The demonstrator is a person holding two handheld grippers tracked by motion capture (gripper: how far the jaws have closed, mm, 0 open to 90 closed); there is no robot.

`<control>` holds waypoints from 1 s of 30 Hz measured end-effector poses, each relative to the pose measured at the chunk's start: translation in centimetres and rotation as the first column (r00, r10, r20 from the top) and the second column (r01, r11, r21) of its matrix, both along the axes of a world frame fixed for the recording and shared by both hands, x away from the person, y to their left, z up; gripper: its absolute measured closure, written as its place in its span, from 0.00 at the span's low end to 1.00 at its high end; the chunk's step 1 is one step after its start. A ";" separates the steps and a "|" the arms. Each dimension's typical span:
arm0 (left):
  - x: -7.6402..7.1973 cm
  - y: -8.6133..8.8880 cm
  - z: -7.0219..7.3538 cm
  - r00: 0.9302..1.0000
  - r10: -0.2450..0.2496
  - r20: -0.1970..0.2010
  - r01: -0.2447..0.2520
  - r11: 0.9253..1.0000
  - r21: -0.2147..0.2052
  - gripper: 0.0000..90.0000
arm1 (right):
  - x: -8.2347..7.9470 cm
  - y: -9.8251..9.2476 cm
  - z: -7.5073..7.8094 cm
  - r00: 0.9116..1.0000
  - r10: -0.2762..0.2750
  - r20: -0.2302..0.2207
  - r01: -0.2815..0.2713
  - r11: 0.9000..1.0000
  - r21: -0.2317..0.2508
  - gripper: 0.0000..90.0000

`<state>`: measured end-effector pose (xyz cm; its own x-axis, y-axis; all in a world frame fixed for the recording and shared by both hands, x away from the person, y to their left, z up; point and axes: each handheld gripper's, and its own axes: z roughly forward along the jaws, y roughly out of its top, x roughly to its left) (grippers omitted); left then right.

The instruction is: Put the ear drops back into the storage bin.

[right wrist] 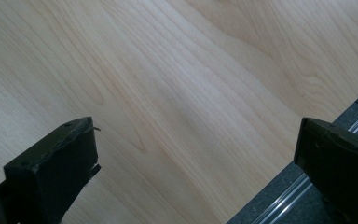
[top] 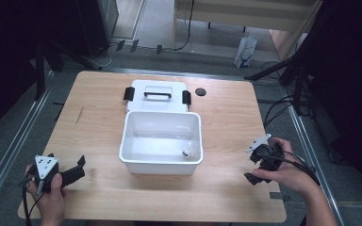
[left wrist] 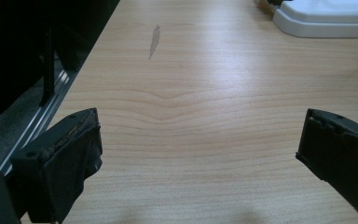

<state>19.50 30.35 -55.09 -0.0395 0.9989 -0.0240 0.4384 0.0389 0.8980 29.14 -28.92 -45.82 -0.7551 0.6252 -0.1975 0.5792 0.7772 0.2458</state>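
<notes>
White bin (top: pixel 160 141) sits mid desk (top: pixel 226 188), w/ a small bottle (top: pixel 187 150) standing in its near-right corner. Its lid (top: pixel 157 95) lies flat just behind it, touching or nearly so, and a small black disc (top: pixel 200 92) is right of the lid. Left tool (top: pixel 78 165) is well left of the bin, right tool (top: pixel 250 165) well right, both jaws wide w/ nothing in them. Risk imo: bottle's tall and light, a reach over the bin wall could tip it. Desk is pale wood, floor grey, room dark around it.
</notes>
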 end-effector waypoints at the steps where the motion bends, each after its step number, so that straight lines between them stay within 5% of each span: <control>1: 0.0 0.0 0.0 1.000 -0.001 -0.001 0.001 1.000 0.000 0.00 | -0.2 -0.3 -0.3 1.000 -0.013 0.006 0.013 1.000 0.007 0.00; 12: 0.0 -0.1 0.0 1.000 -0.003 0.000 0.003 1.000 0.005 0.00 | -2.3 -2.7 -3.4 0.992 -0.115 0.057 0.106 0.985 0.137 0.00; 17: 0.0 -0.1 0.0 1.000 -0.003 0.000 0.003 1.000 0.004 0.00 | -3.4 -3.6 -4.5 0.977 -0.173 0.126 0.135 0.955 0.263 0.00; 22: 0.0 -0.1 0.0 1.000 -0.003 0.000 0.003 1.000 0.004 0.00 | -4.8 -4.5 -5.5 0.947 -0.265 0.180 0.172 0.894 0.414 0.00; 24: 0.0 -0.1 0.0 1.000 -0.003 0.000 0.003 1.000 0.004 0.00 | -5.6 -5.0 -6.3 0.931 -0.305 0.200 0.174 0.854 0.491 0.00; 25: 0.0 -0.1 0.0 1.000 -0.003 -0.001 0.003 1.000 0.005 0.00 | -5.8 -5.1 -6.5 0.924 -0.321 0.206 0.179 0.841 0.510 0.00; 26: 0.0 -0.1 0.0 1.000 -0.003 -0.001 0.003 1.000 0.005 0.00 | -5.8 -5.1 -6.5 0.924 -0.321 0.206 0.179 0.841 0.510 0.00; 27: 0.0 -0.1 0.0 1.000 -0.002 -0.001 0.002 1.000 0.004 0.00 | -6.3 -5.3 -6.9 0.905 -0.363 0.223 0.189 0.812 0.552 0.00; 28: 0.0 -0.1 0.0 1.000 -0.002 -0.001 0.002 1.000 0.004 0.00 | -6.3 -5.3 -6.9 0.905 -0.363 0.223 0.189 0.812 0.552 0.00; 30: 0.0 -0.1 0.0 1.000 -0.003 -0.001 0.003 1.000 0.004 0.00 | -6.6 -5.5 -7.3 0.882 -0.405 0.240 0.195 0.779 0.596 0.00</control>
<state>19.47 30.27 -55.09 -0.0370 0.9991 -0.0204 0.4395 0.0346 0.8976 22.50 -34.45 -53.08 -0.4591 0.8875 0.0400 0.5573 0.2527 0.7909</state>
